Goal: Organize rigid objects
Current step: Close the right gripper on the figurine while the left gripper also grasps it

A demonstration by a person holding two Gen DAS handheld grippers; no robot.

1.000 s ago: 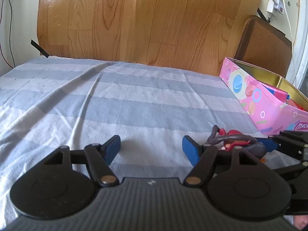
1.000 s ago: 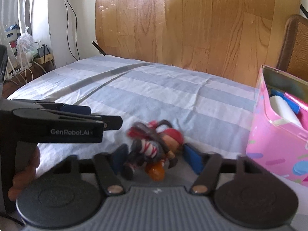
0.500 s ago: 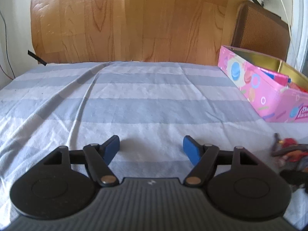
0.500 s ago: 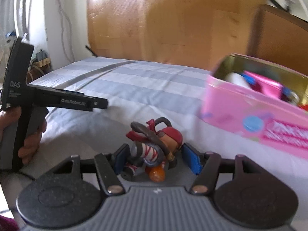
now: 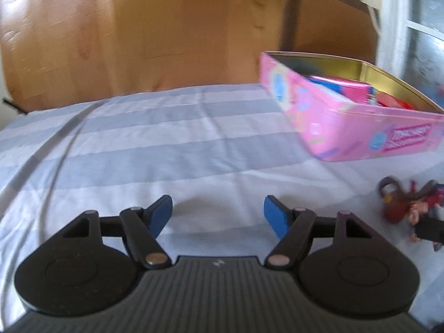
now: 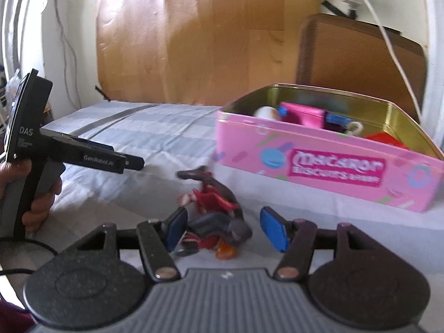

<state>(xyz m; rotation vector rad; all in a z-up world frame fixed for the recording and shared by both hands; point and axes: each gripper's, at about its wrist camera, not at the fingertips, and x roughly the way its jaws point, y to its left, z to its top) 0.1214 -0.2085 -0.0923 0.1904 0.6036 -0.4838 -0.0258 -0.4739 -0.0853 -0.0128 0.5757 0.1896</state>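
A red and grey toy figure lies on the striped cloth between the fingers of my right gripper. The jaws stand wide and the right pad is clear of the toy. The toy also shows in the left wrist view, blurred, at the right edge. An open pink biscuit tin with several toys inside stands to the right and behind it; it also shows in the left wrist view. My left gripper is open and empty over bare cloth; in the right wrist view it is held at the left.
A blue and white striped cloth covers the table. A wood-grain board stands behind it. A brown chair back is behind the tin. White cables hang at the back right.
My right gripper, shut on the toy half a second ago, has opened wider and turned toward the tin. The toy has shifted between the fingers. My left gripper view has swung right.
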